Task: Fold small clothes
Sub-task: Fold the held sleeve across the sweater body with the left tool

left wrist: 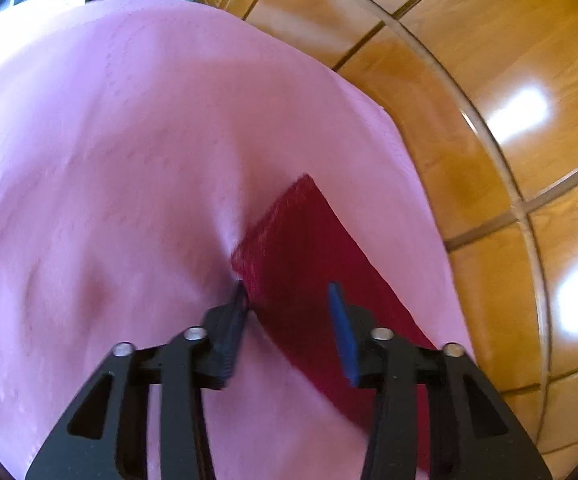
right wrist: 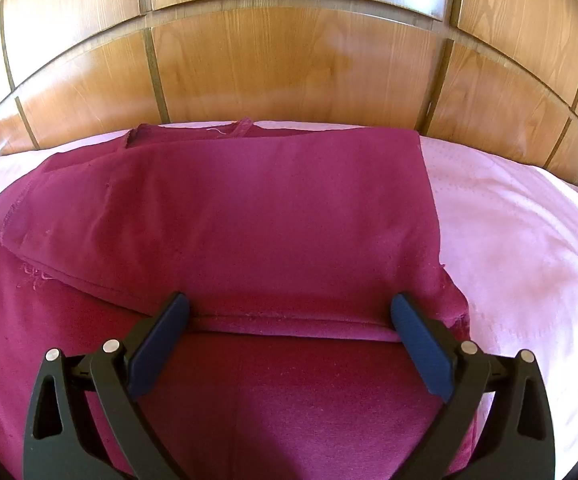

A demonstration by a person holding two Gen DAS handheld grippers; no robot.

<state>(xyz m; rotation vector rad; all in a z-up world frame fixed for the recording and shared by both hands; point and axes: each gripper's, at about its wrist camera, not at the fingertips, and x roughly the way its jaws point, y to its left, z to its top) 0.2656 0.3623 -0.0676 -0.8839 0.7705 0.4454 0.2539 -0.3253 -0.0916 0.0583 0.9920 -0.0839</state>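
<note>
1. Fingers of the left gripper [left wrist: 289, 296] stand apart and grasp nothing; a corner of the dark red knit garment [left wrist: 309, 280] lies between and just beyond them.
2. Left of those fingers spreads the pink patterned bedsheet [left wrist: 109, 160]; to their right runs the glossy wooden panelled headboard [left wrist: 489, 80].
3. Right gripper [right wrist: 289, 312] fingers are spread wide and released, touching the garment's [right wrist: 269, 208] folded hem, which spans the gap between them.
4. Ahead of these fingers the garment reaches nearly to the headboard [right wrist: 289, 68], with bedsheet [right wrist: 529, 232] to their right.
</note>
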